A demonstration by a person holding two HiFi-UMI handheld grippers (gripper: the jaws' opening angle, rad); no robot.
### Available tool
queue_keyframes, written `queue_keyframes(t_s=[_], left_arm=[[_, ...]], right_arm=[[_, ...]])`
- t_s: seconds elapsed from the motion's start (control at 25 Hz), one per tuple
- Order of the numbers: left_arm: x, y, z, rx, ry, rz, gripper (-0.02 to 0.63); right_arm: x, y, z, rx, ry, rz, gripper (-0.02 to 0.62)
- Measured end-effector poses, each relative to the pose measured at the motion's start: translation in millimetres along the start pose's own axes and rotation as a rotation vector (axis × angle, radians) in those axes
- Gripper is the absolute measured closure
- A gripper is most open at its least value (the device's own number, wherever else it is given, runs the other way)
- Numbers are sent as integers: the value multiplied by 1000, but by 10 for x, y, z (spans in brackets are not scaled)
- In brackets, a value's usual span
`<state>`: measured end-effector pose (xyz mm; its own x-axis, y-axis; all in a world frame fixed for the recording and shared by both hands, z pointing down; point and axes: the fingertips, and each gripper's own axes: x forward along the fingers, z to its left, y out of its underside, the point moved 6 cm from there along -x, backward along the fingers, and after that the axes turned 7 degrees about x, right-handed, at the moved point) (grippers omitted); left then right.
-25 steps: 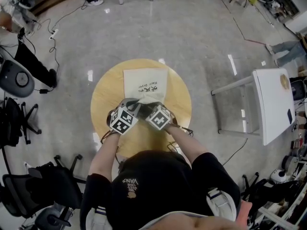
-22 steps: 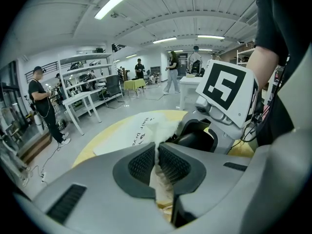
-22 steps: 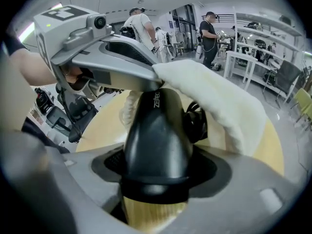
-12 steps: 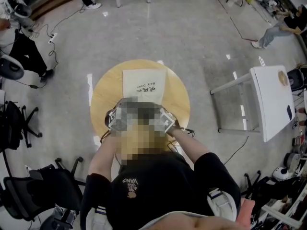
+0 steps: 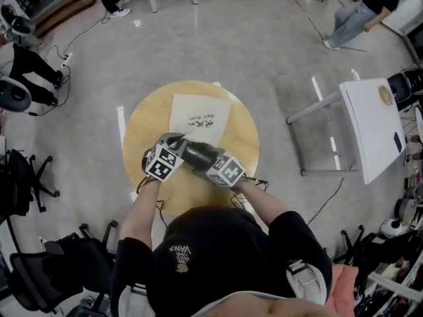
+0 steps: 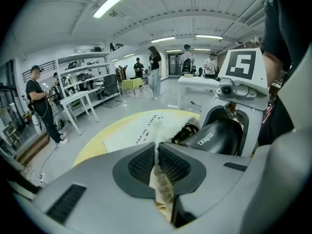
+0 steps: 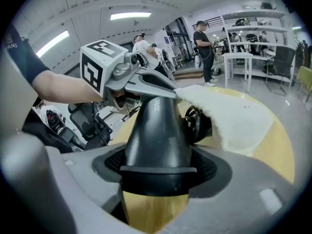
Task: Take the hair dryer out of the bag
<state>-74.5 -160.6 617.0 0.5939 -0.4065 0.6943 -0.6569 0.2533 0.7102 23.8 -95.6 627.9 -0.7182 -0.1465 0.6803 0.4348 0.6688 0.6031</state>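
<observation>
Both grippers sit over the near half of the round table [image 5: 141, 129], its near rim just behind them. There is bare wood on either side and the far rim is ahead, past the bag [image 5: 198, 114]. Open grey floor [image 5: 264, 51] lies all round. A white table [image 5: 373, 134] is well off on the right gripper's side and chairs [image 5: 26, 177] are off on the left gripper's side. People stand far back in the room.

The bag lies flat ahead of the grippers, with its mouth towards them. The left gripper [image 6: 157, 155] is pinched tight on the bag's mouth edge, cloth between the pads. The right gripper [image 7: 158, 172] is clamped on the dryer [image 7: 156, 126] at its wide black end. The dryer's body runs ahead and up, just beside the left gripper. The dryer's far end is at the bag mouth; can't tell if it is still inside. A dark cord coil shows in the mouth.
</observation>
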Motion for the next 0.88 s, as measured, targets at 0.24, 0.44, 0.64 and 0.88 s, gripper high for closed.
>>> queue_keyframes(t_s=[0.24,0.44,0.64,0.88], left_arm=[[-70,-132,-1,26,39,-36,580],[-46,-83,-40,-2,71,-6,580],[-61,-134,-59,-20,93,-12,580],[-6,-129,-6,0,93,-23,580]], right_arm=[[-62,57,156,25,-53,-16,245],[-126,129,280,27,-86,-29,245],[-165,165,423,7,-110,-22,245],[-116,229,561,-20,-141,-6,245]])
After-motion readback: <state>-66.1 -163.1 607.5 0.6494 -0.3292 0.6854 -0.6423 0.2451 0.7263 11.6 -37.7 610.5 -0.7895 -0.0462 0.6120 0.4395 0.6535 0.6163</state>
